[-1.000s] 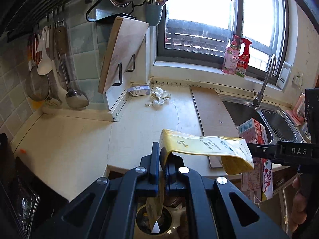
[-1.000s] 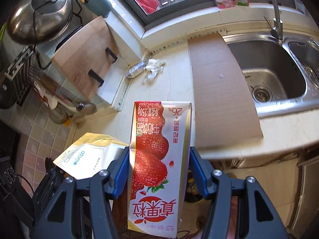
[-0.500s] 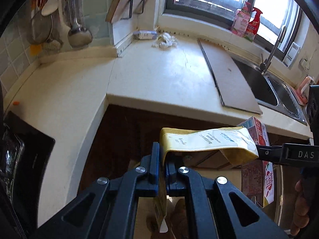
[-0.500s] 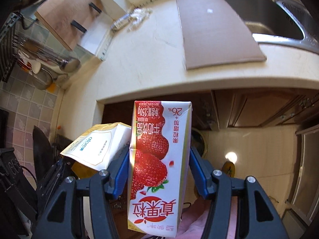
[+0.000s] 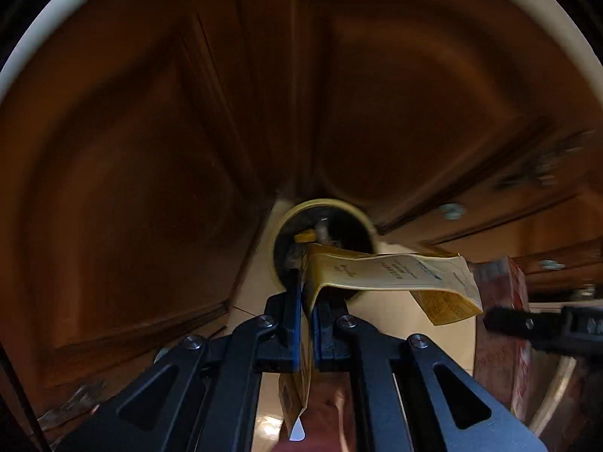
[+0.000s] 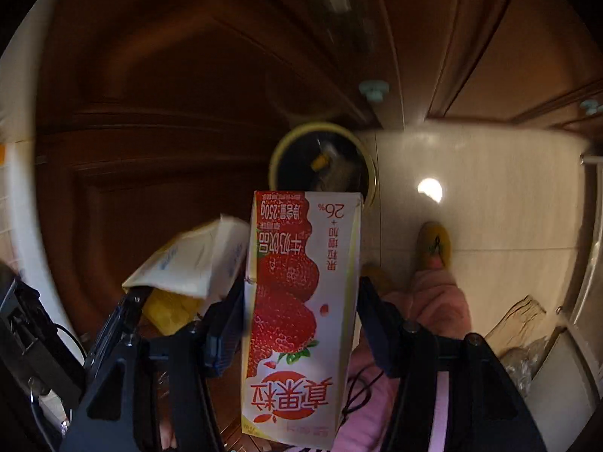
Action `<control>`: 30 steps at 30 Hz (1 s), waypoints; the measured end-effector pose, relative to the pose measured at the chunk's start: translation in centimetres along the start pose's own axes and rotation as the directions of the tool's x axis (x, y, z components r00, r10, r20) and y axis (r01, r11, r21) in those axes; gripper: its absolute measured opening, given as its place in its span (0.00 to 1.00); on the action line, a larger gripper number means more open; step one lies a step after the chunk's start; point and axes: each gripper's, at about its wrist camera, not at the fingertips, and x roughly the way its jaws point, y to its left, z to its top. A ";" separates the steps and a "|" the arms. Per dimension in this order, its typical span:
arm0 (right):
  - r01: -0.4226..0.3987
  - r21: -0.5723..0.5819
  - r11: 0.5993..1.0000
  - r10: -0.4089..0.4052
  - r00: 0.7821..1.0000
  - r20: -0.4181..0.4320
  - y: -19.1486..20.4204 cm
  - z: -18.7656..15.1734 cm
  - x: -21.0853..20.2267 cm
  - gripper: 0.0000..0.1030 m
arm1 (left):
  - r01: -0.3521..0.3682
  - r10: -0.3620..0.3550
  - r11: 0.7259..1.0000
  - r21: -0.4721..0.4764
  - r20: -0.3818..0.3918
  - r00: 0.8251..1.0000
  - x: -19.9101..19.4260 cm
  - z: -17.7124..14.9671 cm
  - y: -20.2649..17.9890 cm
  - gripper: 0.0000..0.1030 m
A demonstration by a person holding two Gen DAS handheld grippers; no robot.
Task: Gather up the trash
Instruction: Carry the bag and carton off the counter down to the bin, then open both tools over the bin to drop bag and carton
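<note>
Right wrist view: bin [image 6: 279, 150] rim at 12 o'clock, cabinets behind; right gripper [image 6: 301, 301] clamps carton [image 6: 301, 293], left gripper [image 5: 306, 312] clamps pouch [image 5: 392, 275]

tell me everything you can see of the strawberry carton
The carton is a tall, slim paper drink box, white with red strawberries, a red logo and red print including "26%" and "250g". The print reads upside down in the right wrist view. It looks intact and undented. The right gripper is shut on its two narrow sides near mid-height, holding it in the air above the floor. Its far end points toward the round bin. The left wrist view shows only its blurred side.
</note>
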 end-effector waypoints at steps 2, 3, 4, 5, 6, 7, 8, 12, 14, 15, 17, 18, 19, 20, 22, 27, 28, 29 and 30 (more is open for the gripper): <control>0.010 0.016 1.000 -0.009 0.999 -0.039 -0.4 1.1 2.8 0.56 | -0.028 0.028 1.000 0.000 -0.011 1.000 2.9 0.0 -0.1 0.03; 0.013 0.021 1.000 -0.012 0.998 -0.057 -0.6 1.6 4.0 0.56 | -0.038 0.038 0.999 0.006 -0.015 0.999 4.2 0.1 -0.1 0.03; 0.021 0.026 0.999 -0.019 0.997 -0.074 -0.7 2.2 5.2 0.56 | -0.045 0.045 0.999 0.012 -0.019 0.999 5.1 0.1 -0.2 0.03; 0.032 0.031 0.999 -0.029 0.995 -0.091 -0.9 2.8 6.5 0.56 | -0.043 0.044 0.999 0.023 -0.027 0.999 6.2 0.2 -0.4 0.03; 0.038 0.033 0.999 -0.035 0.994 -0.100 -1.0 3.2 7.3 0.56 | -0.035 0.036 0.999 0.035 -0.036 0.999 7.1 0.5 -0.5 0.03; 0.047 0.036 0.998 -0.043 0.992 -0.115 -1.1 3.7 8.4 0.56 | -0.024 0.026 0.999 0.047 -0.045 0.999 7.9 0.7 -0.6 0.03; 0.054 0.037 0.998 -0.048 0.990 -0.129 -1.1 4.0 9.1 0.56 | -0.010 0.014 0.998 0.063 -0.058 0.998 8.8 0.9 -0.8 0.04; 0.085 0.017 0.996 -0.080 0.982 -0.173 -1.0 5.2 11.6 0.56 | 0.014 -0.006 0.995 0.097 -0.083 0.997 10.7 2.3 -0.8 0.17; 0.094 0.012 0.995 -0.090 0.978 -0.188 -1.0 5.5 12.6 0.56 | 0.010 -0.002 0.995 0.104 -0.076 0.997 11.0 2.7 -0.8 0.23; 0.097 0.011 0.995 -0.093 0.977 -0.193 -1.0 5.7 12.9 0.56 | 0.012 -0.005 0.994 0.105 -0.072 0.997 11.0 2.8 -0.9 0.27; 0.101 0.008 0.995 -0.097 0.974 -0.207 -0.8 6.1 13.7 0.56 | 0.027 -0.020 0.995 0.097 -0.072 0.997 11.1 3.1 -0.7 0.41; 0.102 0.005 0.995 -0.099 0.972 -0.213 -0.6 6.3 14.1 0.56 | 0.032 -0.026 0.995 0.089 -0.068 0.997 11.0 3.0 -0.6 0.48; 0.105 0.001 0.994 -0.102 0.970 -0.219 -0.5 6.4 14.4 0.56 | 0.033 -0.028 0.996 0.083 -0.062 0.998 10.8 3.1 -0.4 0.51; 0.109 -0.003 0.994 -0.107 0.969 -0.224 -0.2 6.5 14.7 0.56 | 0.030 -0.026 0.996 0.080 -0.059 0.998 10.8 3.1 -0.3 0.52; 0.119 -0.013 0.993 -0.119 0.966 -0.230 0.4 6.8 15.0 0.57 | 0.026 -0.021 0.997 0.074 -0.060 0.998 10.7 3.1 -0.2 0.52; 0.125 -0.033 0.992 -0.130 0.964 -0.234 2.0 7.8 15.5 0.57 | 0.022 -0.020 0.998 0.052 -0.042 0.999 9.3 3.0 0.5 0.53; 0.126 -0.034 0.991 -0.131 0.965 -0.227 2.3 8.0 15.3 0.57 | 0.021 -0.020 0.999 0.046 -0.036 0.999 8.9 2.9 0.6 0.53; 0.127 -0.035 0.991 -0.132 0.968 -0.214 2.7 8.0 15.0 0.59 | 0.022 -0.020 0.999 0.043 -0.029 0.999 8.5 2.8 0.8 0.53; 0.126 -0.038 0.991 -0.131 0.971 -0.198 3.1 8.1 14.6 0.65 | 0.020 -0.019 0.999 0.044 -0.022 1.000 8.1 2.8 1.0 0.53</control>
